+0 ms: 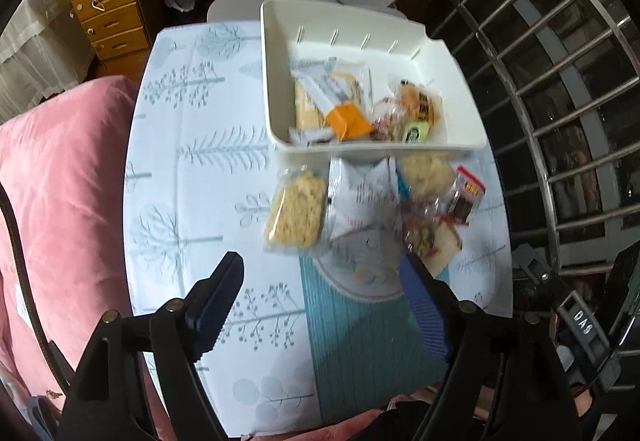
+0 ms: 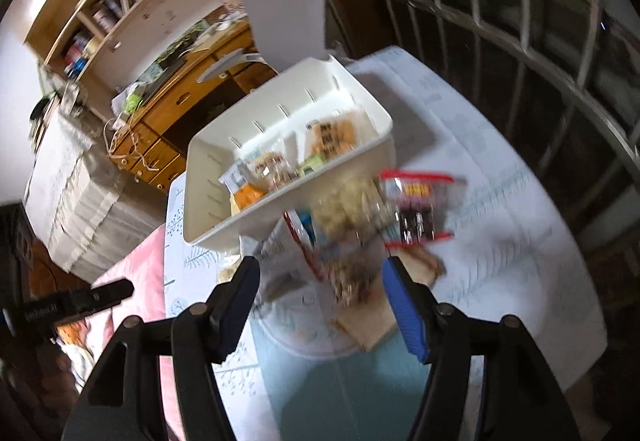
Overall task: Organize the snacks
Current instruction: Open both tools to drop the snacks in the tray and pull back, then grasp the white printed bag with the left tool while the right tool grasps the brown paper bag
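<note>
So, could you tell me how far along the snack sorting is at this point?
Partly done: several packets already lie in the white bin. Nothing is in hand; the left gripper and right gripper are both open and empty. Left to do: the cracker pack, the red-edged packet and a few blurred wrappers on the table.

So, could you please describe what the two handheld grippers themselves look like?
Both look alike. The left gripper and the right gripper each have a black, angular frame with round silver bolt heads at the joints. Each carries two long fingers faced with ribbed blue pads. In the right wrist view, the other unit's black body shows small white lettering, too blurred to read.
</note>
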Demonstrator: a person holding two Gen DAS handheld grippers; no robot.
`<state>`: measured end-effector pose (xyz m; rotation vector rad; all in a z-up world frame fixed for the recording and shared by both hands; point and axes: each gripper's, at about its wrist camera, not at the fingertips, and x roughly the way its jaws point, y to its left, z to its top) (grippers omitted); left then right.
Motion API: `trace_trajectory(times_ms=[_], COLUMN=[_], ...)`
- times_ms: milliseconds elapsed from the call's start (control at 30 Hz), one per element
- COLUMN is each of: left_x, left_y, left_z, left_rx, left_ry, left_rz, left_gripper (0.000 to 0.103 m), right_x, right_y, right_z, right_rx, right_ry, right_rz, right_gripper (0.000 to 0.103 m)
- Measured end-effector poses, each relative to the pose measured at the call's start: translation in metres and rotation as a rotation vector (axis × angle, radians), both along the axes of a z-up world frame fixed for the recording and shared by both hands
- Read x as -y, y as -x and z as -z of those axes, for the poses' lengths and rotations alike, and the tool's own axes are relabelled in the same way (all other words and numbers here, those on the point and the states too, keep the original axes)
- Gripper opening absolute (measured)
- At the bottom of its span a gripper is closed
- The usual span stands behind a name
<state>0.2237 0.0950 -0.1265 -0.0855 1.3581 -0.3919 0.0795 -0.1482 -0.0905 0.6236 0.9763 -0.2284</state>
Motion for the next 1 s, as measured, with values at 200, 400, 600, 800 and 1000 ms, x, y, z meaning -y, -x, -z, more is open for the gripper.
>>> trace_trajectory(times_ms=[200, 400, 600, 800, 1000], left_x=[0.002, 0.013, 0.031, 0.05, 0.067], left_y=[0.023, 0.034, 0.033, 0.02, 0.0], left_z=[0.023, 0.04, 0.056, 0.07, 0.093], left_rx=[0.008, 0.047, 0.054, 0.054, 0.025], left_ry=[-0.044, -0.01, 0.021, 0.027, -0.011], left_rz=[0.021, 0.018, -0.007, -0.052, -0.102], left_gripper=[0.084, 0.088, 0.088, 0.089, 0.089], right_x=[0.013, 0.032, 0.044, 0.059, 0.073], right_y=[0.027, 0.045, 0.047, 0.043, 0.024], right_z=[0.023, 0.056, 0.096, 0.127, 0.136], right_rx=[-0.069, -0.175, -0.295, -0.369, -0.384], right_ry=[-0.143, -0.294, -0.439, -0.57, -0.503], right_rz=[0.148, 0.274, 0.356, 0.478, 0.523], right_gripper=[0.064, 0.064, 0.064, 0.073, 0.073])
